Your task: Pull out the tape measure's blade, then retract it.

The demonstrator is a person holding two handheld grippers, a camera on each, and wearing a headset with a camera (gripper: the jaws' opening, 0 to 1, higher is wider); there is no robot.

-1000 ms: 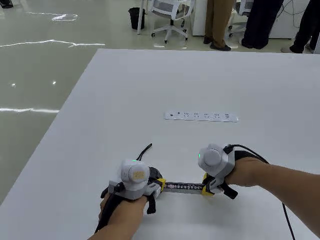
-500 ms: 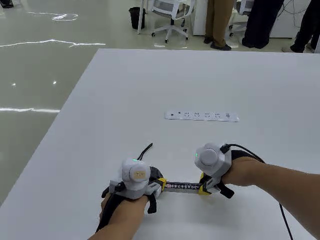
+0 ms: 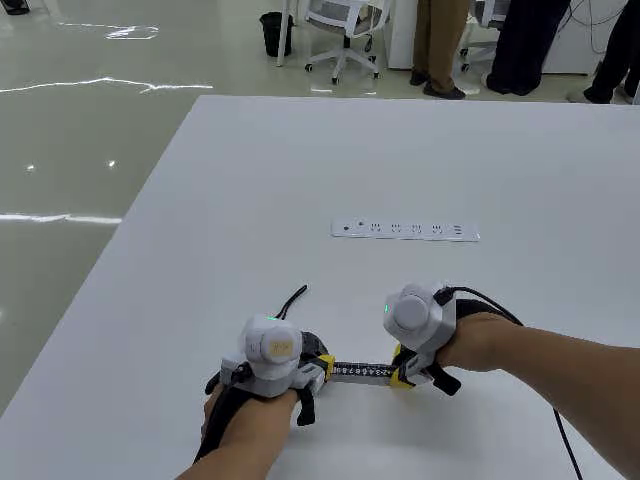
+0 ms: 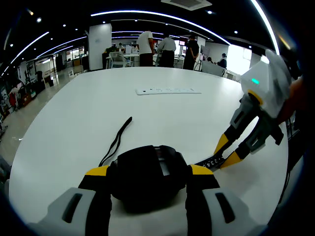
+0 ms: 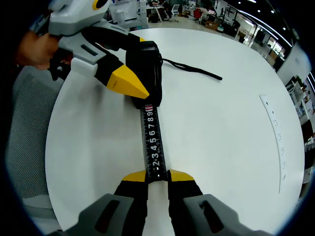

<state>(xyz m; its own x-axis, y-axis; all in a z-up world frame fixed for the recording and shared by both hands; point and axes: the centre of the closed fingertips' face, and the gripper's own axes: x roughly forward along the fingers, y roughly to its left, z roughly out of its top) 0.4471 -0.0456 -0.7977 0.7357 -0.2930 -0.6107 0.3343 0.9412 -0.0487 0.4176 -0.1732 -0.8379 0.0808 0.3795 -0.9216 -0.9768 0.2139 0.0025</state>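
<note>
1. Near the front edge of the worktop [image 3: 300, 170], head view: left claw [image 3: 312, 368] is clamped on the tape's black case [image 3: 310, 347]. Right claw [image 3: 398, 378] is nipped tight on the free end of the blade [image 3: 360, 372]. A short run of blade bridges them. One claw anchors and the other pulls, hence the face-to-face, in-line setup. Power strip [image 3: 405, 230] lies well apart, further back, and isn't involved.

2. Left gripper view: case [image 4: 147, 184] sits square between the yellow pads [image 4: 97, 171], apparently gripped across its broad sides, down on the worktop. My read: the wide hold stops the case twisting under a tug or the spring's pull. Strap [image 4: 115, 140] trails loose away from the case, clear of the blade path. Right claw [image 4: 227, 151] comes in from the right, tips pinched on the blade [image 4: 212, 162].

3. Right gripper view: blade [image 5: 151, 135] runs straight from between the closed jaws of the right claw [image 5: 157, 176] to the case [image 5: 147, 64]. Digits 2 to 9 are readable, so only a short length is out. Gripping at the very end leaves the full travel available. One pad [image 5: 127, 81] of the left claw flanks the case.

4. Judgement: blade is barely extended, and one moment can't say whether it's on the pull or the return stroke. Either way, keep the right claw in line with the case mouth, or the blade may kink or slip the pinch. Releasing early would likely let it snap back.
</note>
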